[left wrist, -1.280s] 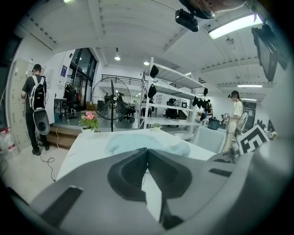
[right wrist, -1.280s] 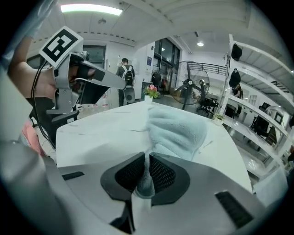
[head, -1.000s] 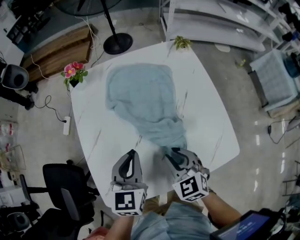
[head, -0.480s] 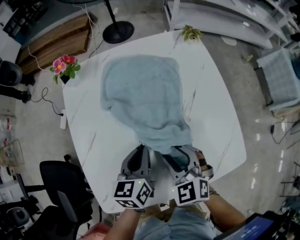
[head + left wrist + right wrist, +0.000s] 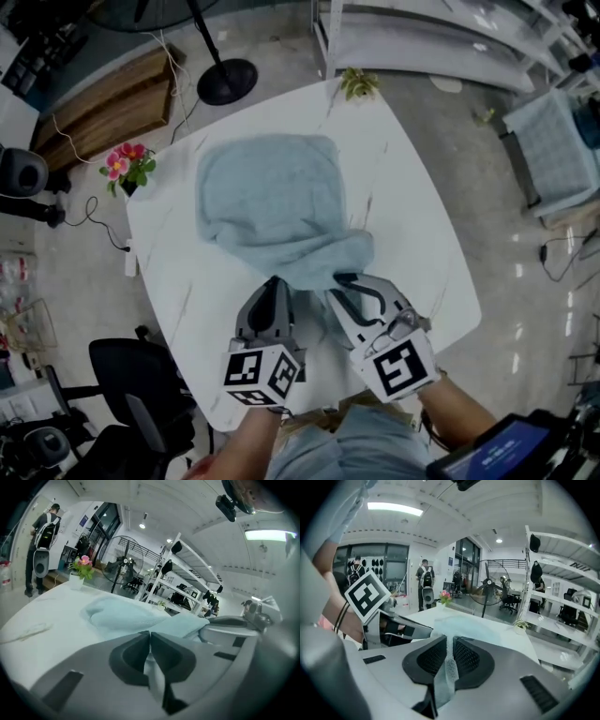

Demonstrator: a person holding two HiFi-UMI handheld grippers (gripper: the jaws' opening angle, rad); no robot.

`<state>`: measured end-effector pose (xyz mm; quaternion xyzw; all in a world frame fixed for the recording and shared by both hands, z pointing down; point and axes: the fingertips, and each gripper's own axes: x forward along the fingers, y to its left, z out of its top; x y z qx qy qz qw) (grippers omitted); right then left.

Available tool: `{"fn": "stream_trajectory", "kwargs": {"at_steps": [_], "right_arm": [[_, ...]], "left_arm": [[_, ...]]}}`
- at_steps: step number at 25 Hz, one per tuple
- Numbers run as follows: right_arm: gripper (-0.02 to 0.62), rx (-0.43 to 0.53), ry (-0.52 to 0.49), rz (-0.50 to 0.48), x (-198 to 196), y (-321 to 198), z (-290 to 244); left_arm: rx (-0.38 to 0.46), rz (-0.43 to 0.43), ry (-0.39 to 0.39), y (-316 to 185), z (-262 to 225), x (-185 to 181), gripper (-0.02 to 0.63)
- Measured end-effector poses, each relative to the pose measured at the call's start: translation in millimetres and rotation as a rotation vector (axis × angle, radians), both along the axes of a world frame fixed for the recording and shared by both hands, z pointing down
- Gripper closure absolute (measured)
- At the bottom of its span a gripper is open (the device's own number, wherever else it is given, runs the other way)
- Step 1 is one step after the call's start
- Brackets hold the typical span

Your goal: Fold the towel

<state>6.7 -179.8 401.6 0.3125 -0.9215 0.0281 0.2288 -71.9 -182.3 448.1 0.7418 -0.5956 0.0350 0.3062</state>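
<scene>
Head view: near edge of the white table (image 5: 412,234) cut off behind both claws and the person's forearms. Pale blue towel (image 5: 272,202) rumpled across the table's middle, its near end drawn into a narrow neck. Hem hidden at the tips of the left claw (image 5: 274,284) and right claw (image 5: 349,280). Pot of pink flowers (image 5: 127,161) at the table's left corner; small potted plant (image 5: 359,84) at the far corner.

Left gripper view: jaws pressed together on a thin fold of towel. Bulk of the cloth heaped just beyond. Right edge of the scene blocked by the other gripper.

Right gripper view: jaws, having just been closing, clamped on a strip of towel that hangs down between the pads.
</scene>
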Motion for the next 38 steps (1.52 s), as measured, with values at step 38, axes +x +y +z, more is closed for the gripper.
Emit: {"fn": "stream_trajectory", "kwargs": {"at_steps": [38], "right_arm": [[0.393, 0.029, 0.198, -0.139, 12.0, -28.0, 30.5]], "left_arm": [[0.153, 0.021, -0.179, -55.1, -55.2, -5.1, 0.595]]}}
